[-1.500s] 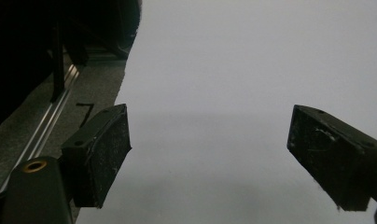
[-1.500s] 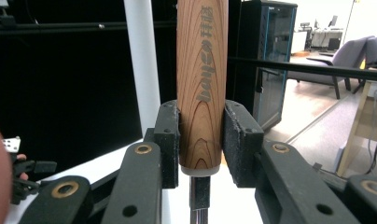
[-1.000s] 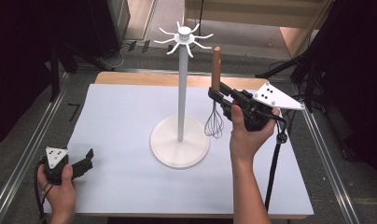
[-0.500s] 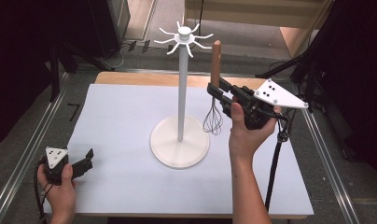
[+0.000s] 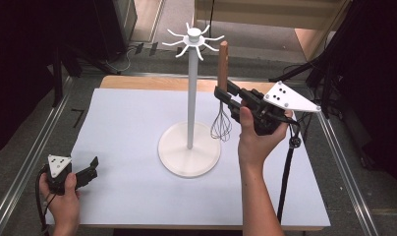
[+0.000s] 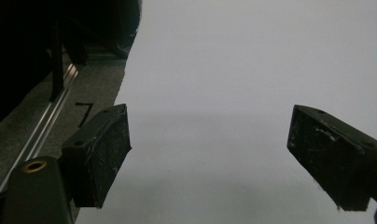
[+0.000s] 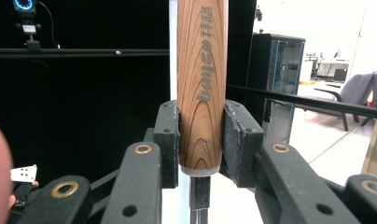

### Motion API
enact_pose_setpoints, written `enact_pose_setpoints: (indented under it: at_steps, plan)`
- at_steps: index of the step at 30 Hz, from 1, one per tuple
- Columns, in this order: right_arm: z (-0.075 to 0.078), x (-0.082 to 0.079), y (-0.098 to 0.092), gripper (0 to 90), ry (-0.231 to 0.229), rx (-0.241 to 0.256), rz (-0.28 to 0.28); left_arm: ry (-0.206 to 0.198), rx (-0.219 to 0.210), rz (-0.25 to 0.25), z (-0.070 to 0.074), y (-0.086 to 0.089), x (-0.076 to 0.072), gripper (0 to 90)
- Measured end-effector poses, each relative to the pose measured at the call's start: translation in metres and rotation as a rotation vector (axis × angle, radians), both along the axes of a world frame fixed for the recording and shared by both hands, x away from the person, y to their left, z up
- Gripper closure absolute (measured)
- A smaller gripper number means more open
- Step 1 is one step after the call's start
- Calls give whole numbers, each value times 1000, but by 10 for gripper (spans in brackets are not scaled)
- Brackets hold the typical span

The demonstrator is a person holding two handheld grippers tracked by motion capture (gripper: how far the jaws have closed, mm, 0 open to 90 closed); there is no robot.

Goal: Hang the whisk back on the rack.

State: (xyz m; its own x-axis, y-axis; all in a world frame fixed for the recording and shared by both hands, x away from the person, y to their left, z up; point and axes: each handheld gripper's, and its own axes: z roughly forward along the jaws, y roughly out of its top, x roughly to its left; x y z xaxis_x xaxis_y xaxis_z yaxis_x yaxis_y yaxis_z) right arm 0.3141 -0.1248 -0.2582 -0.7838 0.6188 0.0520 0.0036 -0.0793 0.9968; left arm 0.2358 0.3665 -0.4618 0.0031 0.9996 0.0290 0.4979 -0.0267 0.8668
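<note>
Right claw (image 5: 221, 96) is clamped on a whisk's (image 5: 221, 110) wooden handle, holding it upright beside the white stand's (image 5: 190, 98) pole, wire head just above the stand's round base on the bench (image 5: 123, 128). Left claw (image 5: 91, 169), jaws spread and gripping nothing, rests near the bench's front left corner. The whisk's wires are cut off in the right gripper view.

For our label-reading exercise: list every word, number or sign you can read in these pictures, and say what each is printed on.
"7": a black mark on the grey floor strip left of the white table, seen in the left gripper view.
Grey lettering down the wooden handle of the whisk, held in the right gripper: Latin letters followed by two Chinese characters; I cannot read them with certainty.
Nothing else is legible.
</note>
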Motion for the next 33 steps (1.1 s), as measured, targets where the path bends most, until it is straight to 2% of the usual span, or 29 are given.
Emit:
enact_pose_setpoints:
  at_steps: [7, 33]
  plan:
    - [-2, 2, 3, 705, 4, -8, 0, 2, 0, 0, 0, 0, 0, 140]
    - [-10, 7, 15, 705, 8, 7, -3, -4, -4, 2, 0, 0, 0, 140]
